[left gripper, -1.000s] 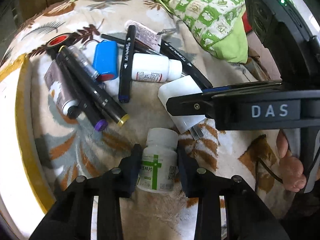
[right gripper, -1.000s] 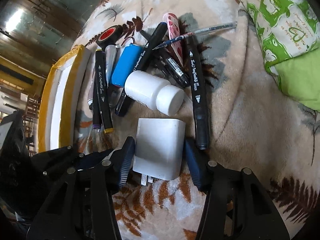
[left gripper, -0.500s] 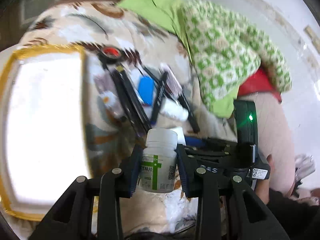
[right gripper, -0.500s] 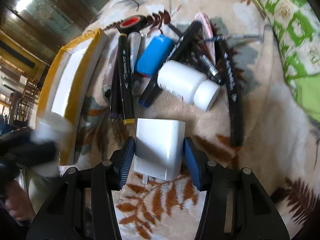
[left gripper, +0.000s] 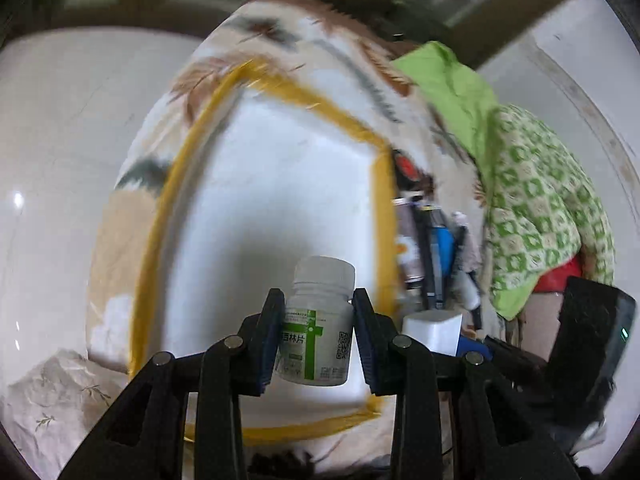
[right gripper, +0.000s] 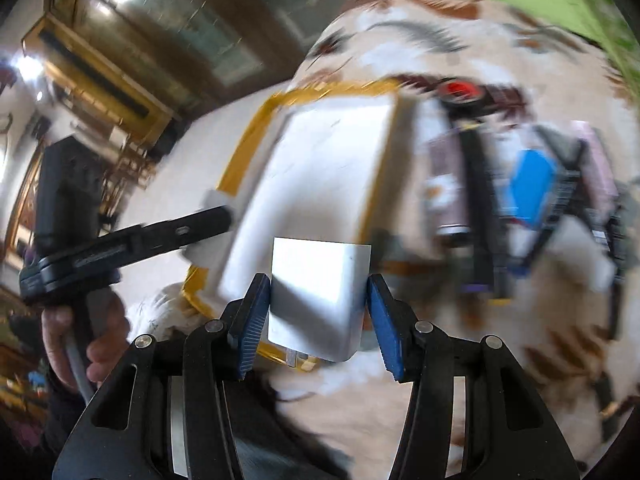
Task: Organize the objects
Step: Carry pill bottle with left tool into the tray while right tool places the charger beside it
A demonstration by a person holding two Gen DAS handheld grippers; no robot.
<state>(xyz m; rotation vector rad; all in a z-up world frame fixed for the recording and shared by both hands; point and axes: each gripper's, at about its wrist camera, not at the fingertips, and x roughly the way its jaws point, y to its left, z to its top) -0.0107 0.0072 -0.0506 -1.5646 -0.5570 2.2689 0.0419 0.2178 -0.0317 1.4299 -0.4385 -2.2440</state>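
Bottle (left gripper: 318, 322) and charger (right gripper: 318, 300) lifted over tray (left gripper: 168, 216), claws clamped

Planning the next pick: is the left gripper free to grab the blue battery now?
Probably not: the left gripper is shut on the pill bottle, and the battery lies off to its right among markers.

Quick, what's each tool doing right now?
Left tool: closed on the pill bottle.
Right tool: closed on the white charger.

The white tray (left gripper: 280, 184) lies open and bare; markers (left gripper: 430, 256) crowd just past its right rim
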